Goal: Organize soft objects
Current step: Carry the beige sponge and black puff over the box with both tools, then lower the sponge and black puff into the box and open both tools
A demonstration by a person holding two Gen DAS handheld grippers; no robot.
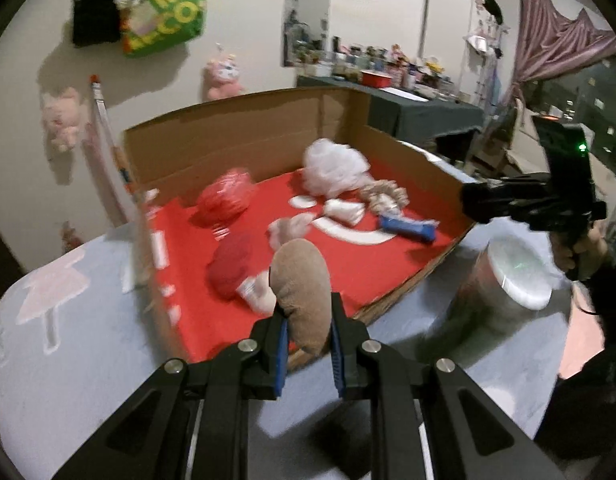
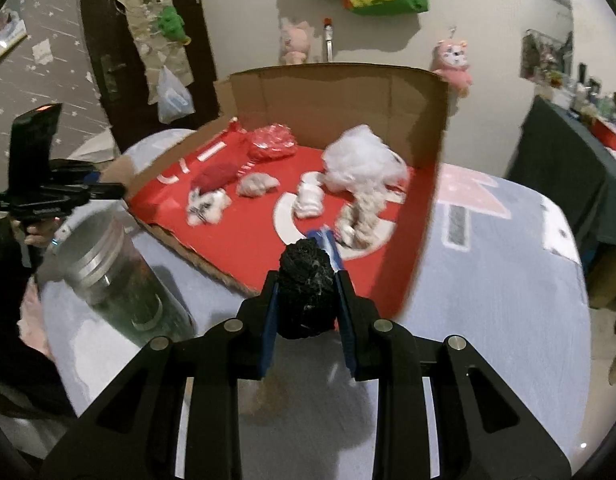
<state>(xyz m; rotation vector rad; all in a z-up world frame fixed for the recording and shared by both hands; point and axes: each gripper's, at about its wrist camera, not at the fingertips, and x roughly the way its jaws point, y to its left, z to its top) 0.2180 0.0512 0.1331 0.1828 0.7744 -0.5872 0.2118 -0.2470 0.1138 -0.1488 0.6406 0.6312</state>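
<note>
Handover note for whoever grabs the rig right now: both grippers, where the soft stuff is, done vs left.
Left gripper: shut on a tan plush piece, held over the near edge of the cardboard box.
Right gripper: shut on a black fuzzy piece, also at the box's near edge.
In the box: white fluffy wad, red plush, red mesh bundle, blue item, several small pale pieces.
Clear lidded jar stands outside the box on the table.
Done: most items boxed. Left: probably release both held pieces inside.

2 wrist fisheyes, each close above desk (image 1: pixel 87 360), tilted down along own fingers, both facing cardboard box (image 1: pixel 235 140).
</note>
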